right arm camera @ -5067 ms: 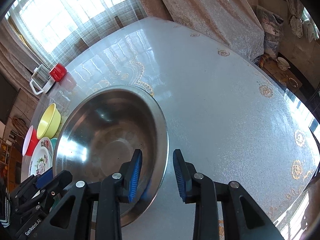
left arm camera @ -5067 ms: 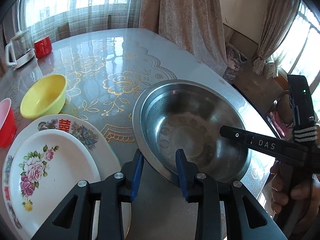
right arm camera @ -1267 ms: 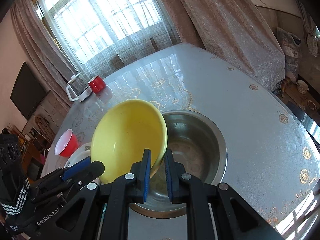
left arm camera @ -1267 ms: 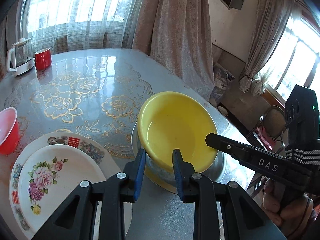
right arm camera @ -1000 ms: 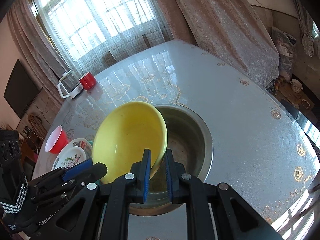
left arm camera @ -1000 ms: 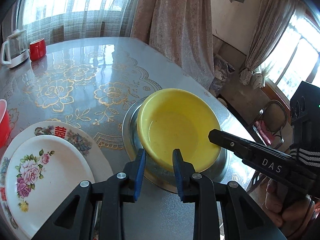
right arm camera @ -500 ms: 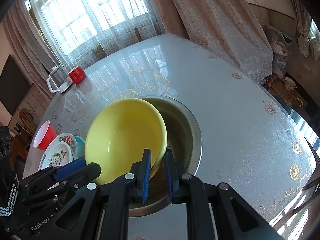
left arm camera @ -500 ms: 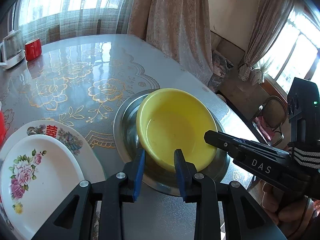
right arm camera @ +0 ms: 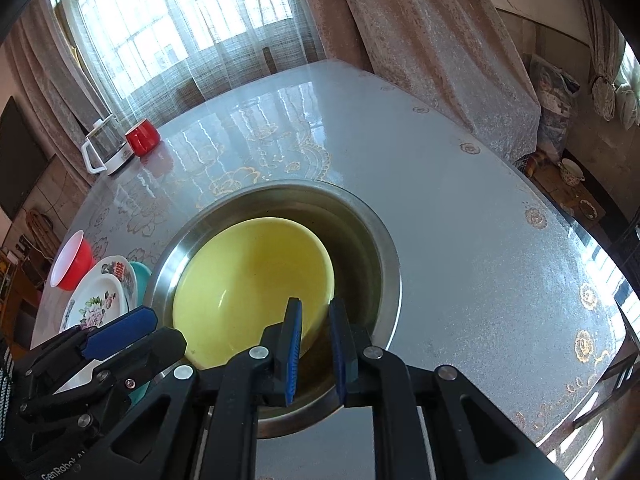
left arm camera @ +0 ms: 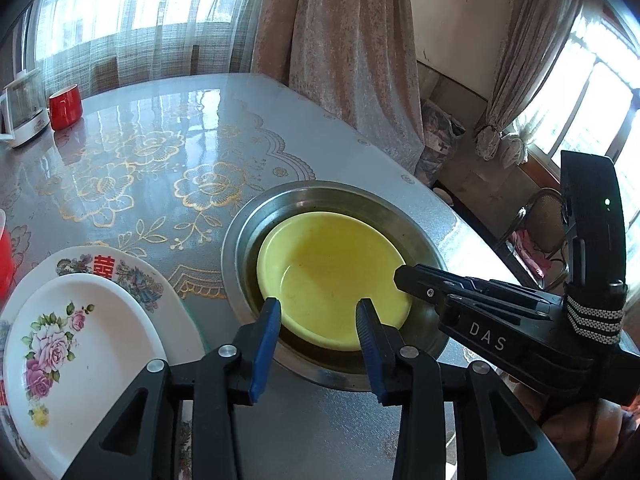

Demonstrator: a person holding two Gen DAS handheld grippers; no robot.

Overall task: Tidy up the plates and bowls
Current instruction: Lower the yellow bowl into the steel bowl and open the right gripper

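Note:
A yellow bowl (left arm camera: 332, 276) sits nested inside a large steel bowl (left arm camera: 240, 248) on the table. It also shows in the right wrist view (right arm camera: 248, 284), inside the steel bowl (right arm camera: 380, 252). My left gripper (left arm camera: 318, 318) is open, its jaws on either side of the yellow bowl's near rim without gripping it. My right gripper (right arm camera: 314, 326) has its jaws slightly apart around the yellow bowl's rim, with a gap on both sides. Two stacked flowered plates (left arm camera: 72, 344) lie to the left.
A red bowl (right arm camera: 72, 260) stands left of the plates and a teal dish (right arm camera: 140, 276) peeks from under them. A red mug (left arm camera: 66, 106) and a glass kettle (left arm camera: 22, 110) stand at the far edge. The table edge drops off to the right.
The yellow bowl went from held tilted above the steel bowl to lying flat inside it. Both grippers have opened off its rim.

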